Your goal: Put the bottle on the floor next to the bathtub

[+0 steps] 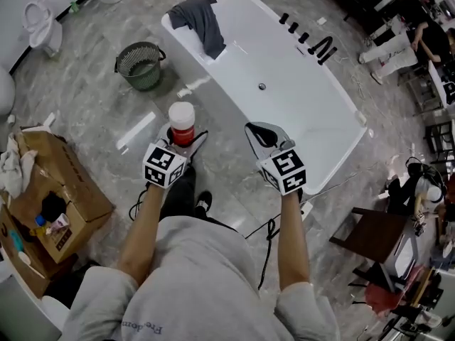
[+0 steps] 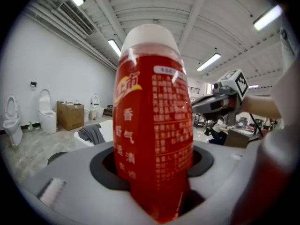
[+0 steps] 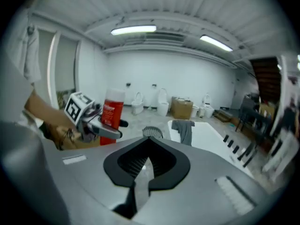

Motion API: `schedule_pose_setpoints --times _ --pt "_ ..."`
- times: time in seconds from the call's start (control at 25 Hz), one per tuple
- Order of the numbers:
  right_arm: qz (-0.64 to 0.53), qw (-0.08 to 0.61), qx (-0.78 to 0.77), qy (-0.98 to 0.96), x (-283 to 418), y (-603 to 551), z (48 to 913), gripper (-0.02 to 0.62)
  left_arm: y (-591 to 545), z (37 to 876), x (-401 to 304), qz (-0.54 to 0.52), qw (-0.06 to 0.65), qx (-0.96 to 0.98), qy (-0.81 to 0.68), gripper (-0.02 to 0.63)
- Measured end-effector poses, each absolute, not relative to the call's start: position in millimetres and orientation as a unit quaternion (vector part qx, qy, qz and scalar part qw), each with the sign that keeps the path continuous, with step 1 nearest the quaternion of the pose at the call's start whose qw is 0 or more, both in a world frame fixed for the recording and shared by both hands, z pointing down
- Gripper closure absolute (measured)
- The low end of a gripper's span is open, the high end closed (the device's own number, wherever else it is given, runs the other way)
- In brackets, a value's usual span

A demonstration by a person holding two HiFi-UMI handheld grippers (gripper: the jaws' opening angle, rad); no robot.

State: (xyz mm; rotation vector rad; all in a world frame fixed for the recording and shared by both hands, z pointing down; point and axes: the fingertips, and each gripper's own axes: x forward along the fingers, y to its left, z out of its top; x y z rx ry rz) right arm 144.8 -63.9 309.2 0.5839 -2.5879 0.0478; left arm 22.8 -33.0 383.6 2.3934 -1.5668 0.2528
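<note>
The left claw [image 1: 178,141] is clamped on the bottle [image 1: 182,119], gripping its lower body. The bottle stands upright, white cap on top, well above the floor [image 1: 106,119]. The right claw [image 1: 261,135] has its jaws together with nothing between them, and it hangs just to the right of the left claw, over the near rim of the bathtub [image 1: 334,112].

My reading is that the carry step is in hand and the placing is not yet done, because the bottle is still in the air. The bathtub lies ahead and to the right of the left claw, with a grey cloth [image 1: 202,18] draped over its far rim. A mesh basket [image 1: 142,64] stands ahead of the left claw, and a cardboard box [image 1: 53,190] sits off to its left.

The next move calls for bringing the bottle down upright until its base meets bare floor beside the tub wall. Only then should the jaws part. The right claw has no part to play and should stay clear.

The red label carries white Chinese characters running downward, of which 香气清 can be read. Above them is a yellow logo that I cannot read with confidence. The dense block of white print beside them is too fine to make out. The print on the box label cannot be read either.
</note>
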Motion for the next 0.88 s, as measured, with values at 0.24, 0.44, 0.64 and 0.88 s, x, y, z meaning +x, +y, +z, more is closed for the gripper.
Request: schedule_pose_setpoints --times 0.24,0.44,0.64,0.88 --pt "-0.022 0.299 0.125 -0.946 119 -65 316 0.594 -51 425 35 0.107 0.148 0.852 -0.491 0.276" --pt "0.013 0.298 0.060 -0.953 91 -78 330 0.594 -69 448 43 0.121 0.143 0.878 -0.441 0.276" --pt "-0.016 0.307 -0.027 -0.951 44 -109 343 0.591 -95 482 45 0.146 0.123 0.902 -0.388 0.276" --pt "-0.008 0.325 -0.066 -0.944 3 -133 403 0.589 -109 554 25 0.173 0.154 0.915 -0.331 0.276"
